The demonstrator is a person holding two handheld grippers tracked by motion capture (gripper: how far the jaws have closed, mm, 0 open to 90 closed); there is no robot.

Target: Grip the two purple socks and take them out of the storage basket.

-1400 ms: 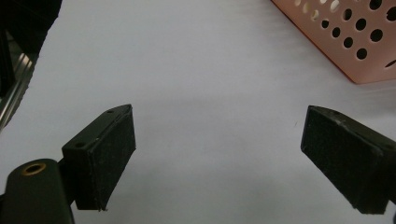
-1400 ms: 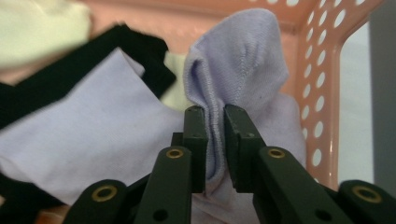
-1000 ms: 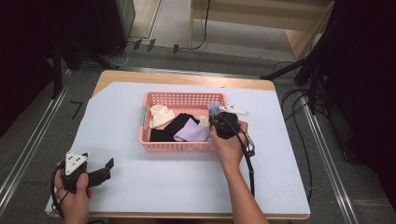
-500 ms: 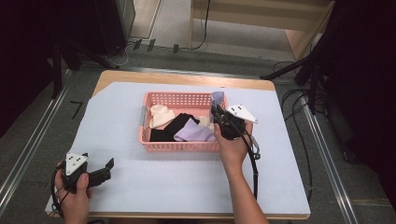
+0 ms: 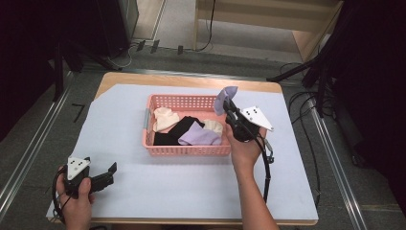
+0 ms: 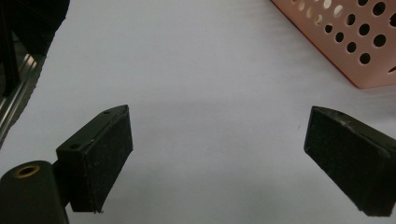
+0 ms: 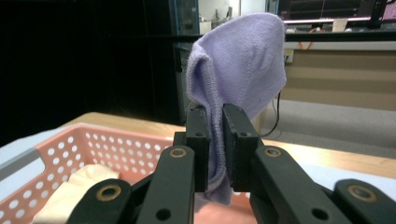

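A wooden table [image 5: 191,79] stands on a grey floor [image 5: 28,139], its top covered by a pale sheet [image 5: 191,187]. Metal rails [image 5: 28,158] run along the floor on both sides of the table. Beyond the table's far edge stands a light wooden cabinet [image 5: 268,19]; cables [image 5: 306,103] lie on the floor right of the table. Dark equipment [image 5: 57,28] stands beyond the table's far left corner.

The pink basket [image 6: 348,42] is cut off at the frame's upper right corner.
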